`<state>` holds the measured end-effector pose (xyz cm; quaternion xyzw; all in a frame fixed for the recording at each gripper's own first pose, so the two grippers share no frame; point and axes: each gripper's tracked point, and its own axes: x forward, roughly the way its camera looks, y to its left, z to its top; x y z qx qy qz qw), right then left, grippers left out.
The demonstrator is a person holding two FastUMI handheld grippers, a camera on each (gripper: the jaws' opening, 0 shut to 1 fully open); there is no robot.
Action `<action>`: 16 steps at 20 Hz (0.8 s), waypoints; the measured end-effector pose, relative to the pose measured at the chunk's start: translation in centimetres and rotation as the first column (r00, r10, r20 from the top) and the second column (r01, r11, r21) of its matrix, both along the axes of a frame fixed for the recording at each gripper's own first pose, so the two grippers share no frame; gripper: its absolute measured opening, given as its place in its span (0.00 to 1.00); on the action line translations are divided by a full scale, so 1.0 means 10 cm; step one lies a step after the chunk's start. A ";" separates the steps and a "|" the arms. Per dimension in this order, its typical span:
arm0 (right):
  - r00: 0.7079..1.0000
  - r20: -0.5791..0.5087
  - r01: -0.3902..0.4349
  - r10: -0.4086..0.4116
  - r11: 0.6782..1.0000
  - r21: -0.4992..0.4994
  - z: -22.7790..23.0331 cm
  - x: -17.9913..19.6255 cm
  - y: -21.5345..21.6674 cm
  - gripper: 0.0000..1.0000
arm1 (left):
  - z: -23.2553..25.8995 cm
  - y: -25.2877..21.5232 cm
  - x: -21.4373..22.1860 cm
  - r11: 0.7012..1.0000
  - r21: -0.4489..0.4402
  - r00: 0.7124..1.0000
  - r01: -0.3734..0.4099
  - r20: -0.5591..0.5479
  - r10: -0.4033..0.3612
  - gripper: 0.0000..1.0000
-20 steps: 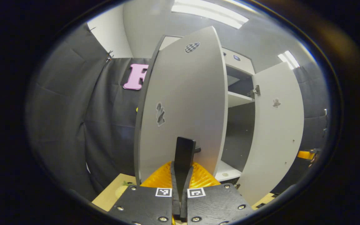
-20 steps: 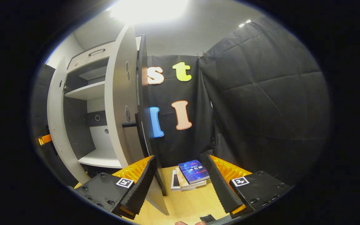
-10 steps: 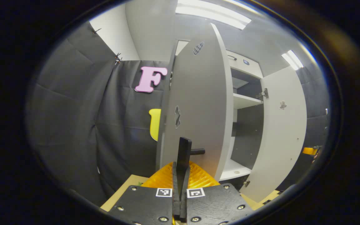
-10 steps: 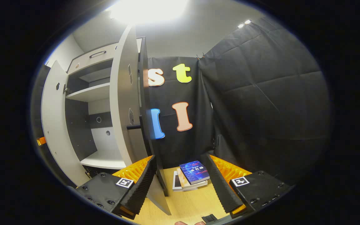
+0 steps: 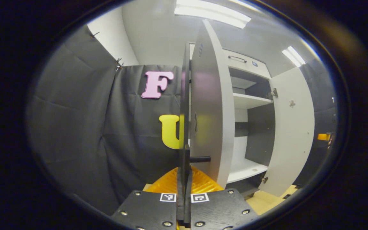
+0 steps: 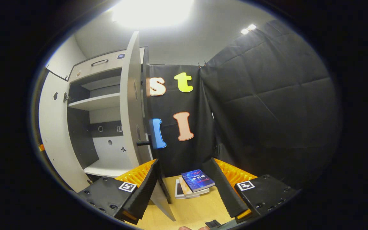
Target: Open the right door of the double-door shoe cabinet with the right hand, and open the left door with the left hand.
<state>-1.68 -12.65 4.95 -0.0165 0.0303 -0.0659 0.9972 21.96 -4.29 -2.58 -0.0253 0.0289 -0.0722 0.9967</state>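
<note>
The left gripper (image 5: 184, 166) has its jaws closed on the left door's handle (image 5: 184, 159), door (image 5: 208, 111) edge-on straight ahead; the right gripper (image 6: 184, 188), jaws open, stands beside the right door (image 6: 131, 105).

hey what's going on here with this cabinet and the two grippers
A person is opening a double-door shoe cabinet with a handheld gripper in each hand. The left gripper is shut on the handle of the left door, which stands swung wide open, nearly edge-on in the left gripper view. The right gripper is open and holds nothing, next to the right door, which also stands open. The shelves inside look bare. A few books lie on the wooden floor beside the cabinet.
</note>
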 end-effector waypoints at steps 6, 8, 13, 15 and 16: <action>1.000 -0.014 -0.024 0.023 0.999 -0.042 0.00 -0.03 0.06 0.98 | 0.07 0.06 -0.03 1.000 0.005 0.999 -0.025 0.020 0.025 0.01; 0.998 -0.020 -0.058 0.058 0.998 -0.030 0.01 -0.05 0.10 0.98 | 0.18 0.11 -0.07 0.998 0.001 0.997 -0.062 0.041 0.061 0.01; 0.990 -0.002 -0.143 0.143 0.989 -0.023 0.16 -0.11 0.27 0.98 | 0.45 0.00 -0.27 0.991 0.009 0.985 -0.133 0.108 0.132 0.02; 0.983 -0.017 -0.182 0.182 0.983 0.011 0.13 -0.14 0.33 0.98 | 0.48 -0.06 -0.44 0.987 0.038 0.982 -0.156 0.111 0.151 0.10; 0.979 -0.019 -0.202 0.203 0.979 0.026 0.13 -0.16 0.37 0.98 | 0.48 -0.10 -0.49 0.986 0.048 0.982 -0.160 0.112 0.154 0.26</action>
